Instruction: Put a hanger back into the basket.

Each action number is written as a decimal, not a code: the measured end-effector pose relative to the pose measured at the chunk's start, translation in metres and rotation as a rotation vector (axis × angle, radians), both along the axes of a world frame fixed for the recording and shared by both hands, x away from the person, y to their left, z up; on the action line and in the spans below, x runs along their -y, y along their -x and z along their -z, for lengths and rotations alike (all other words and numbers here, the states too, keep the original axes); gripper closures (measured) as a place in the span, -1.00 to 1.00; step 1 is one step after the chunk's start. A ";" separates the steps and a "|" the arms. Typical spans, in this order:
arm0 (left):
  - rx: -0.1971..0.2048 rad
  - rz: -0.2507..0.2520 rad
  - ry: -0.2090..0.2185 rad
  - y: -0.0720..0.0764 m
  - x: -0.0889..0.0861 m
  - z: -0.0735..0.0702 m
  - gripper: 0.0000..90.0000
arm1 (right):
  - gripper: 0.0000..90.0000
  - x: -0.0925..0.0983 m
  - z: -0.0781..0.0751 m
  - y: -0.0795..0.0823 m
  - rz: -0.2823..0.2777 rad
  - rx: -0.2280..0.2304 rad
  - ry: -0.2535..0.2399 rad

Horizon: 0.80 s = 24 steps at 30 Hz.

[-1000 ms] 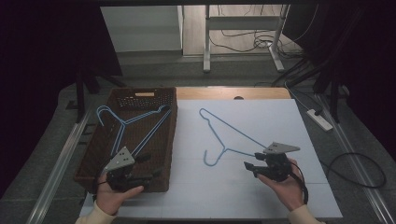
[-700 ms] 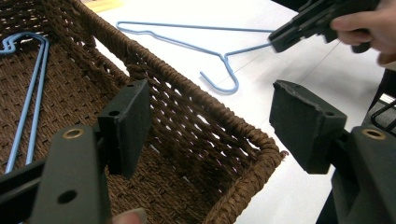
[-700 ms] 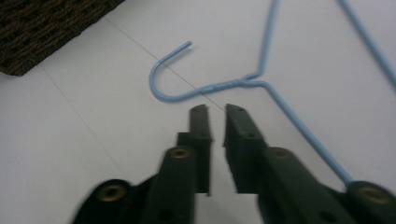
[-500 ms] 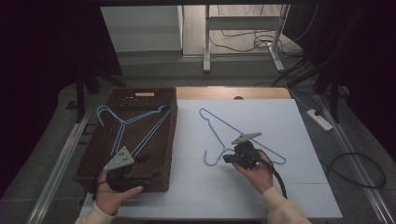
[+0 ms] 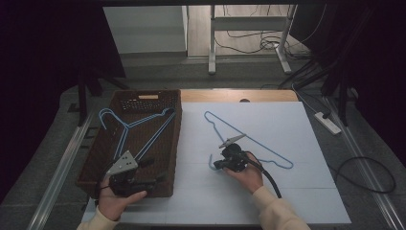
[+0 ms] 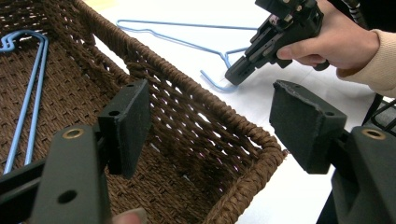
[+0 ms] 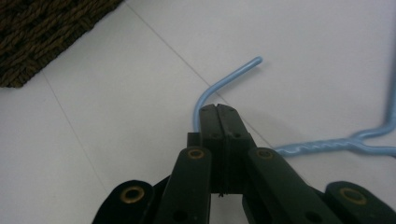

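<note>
Resting on the white surface (image 5: 287, 191), the blue wire hanger (image 5: 249, 139) lies flat with its hook end pointing toward the person and toward the wicker basket (image 5: 174, 143). The right gripper (image 5: 221, 164) sits at that hook: in the right gripper view its jaws are pressed fully together, and the curved hook wire (image 7: 219, 81) emerges from directly behind their tips. Whether the wire is actually pinched between the pads or merely lies under them cannot be told from that view. The jaws have just been closing. In the left gripper view the right gripper (image 6: 238, 74) points down at the bend of the hook, tip touching or just above the surface, held in the person's right hand (image 6: 336, 39).

The left gripper (image 5: 152, 171) is held over the near end of the basket, at its near right corner. Its jaws stand wide apart and released, with nothing between the pads (image 6: 126, 126); the basket's woven rim (image 6: 224, 121) runs below and between them.

Inside the basket lies a second blue hanger (image 5: 139, 129), its hook toward the far left corner, well apart from both grippers. The hanger on the surface lies just beside the basket's right wall without touching it.
</note>
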<state>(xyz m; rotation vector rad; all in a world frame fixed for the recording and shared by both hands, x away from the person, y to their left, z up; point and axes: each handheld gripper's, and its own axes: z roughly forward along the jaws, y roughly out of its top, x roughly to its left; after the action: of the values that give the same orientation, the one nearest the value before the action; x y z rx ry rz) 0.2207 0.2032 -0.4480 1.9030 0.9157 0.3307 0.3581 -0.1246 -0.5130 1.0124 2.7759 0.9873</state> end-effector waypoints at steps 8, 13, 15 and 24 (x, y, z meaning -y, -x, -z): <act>0.000 0.000 0.001 0.000 0.000 0.001 -0.33 | 1.00 -0.001 0.000 0.001 -0.014 -0.042 0.024; -0.002 0.004 -0.004 0.000 0.001 0.001 -0.33 | 1.00 -0.001 0.000 -0.002 0.004 -0.040 0.039; 0.000 0.003 -0.001 0.000 0.001 0.000 -0.33 | 1.00 -0.001 0.002 -0.003 0.008 -0.049 0.047; -0.001 0.003 -0.001 0.000 0.000 0.001 -0.33 | 1.00 0.007 0.000 0.004 -0.013 -0.080 0.078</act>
<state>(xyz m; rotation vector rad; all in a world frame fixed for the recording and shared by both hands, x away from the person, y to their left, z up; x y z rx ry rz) 0.2210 0.2029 -0.4487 1.9052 0.9139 0.3281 0.3539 -0.1320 -0.5126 1.0480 2.8634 0.8509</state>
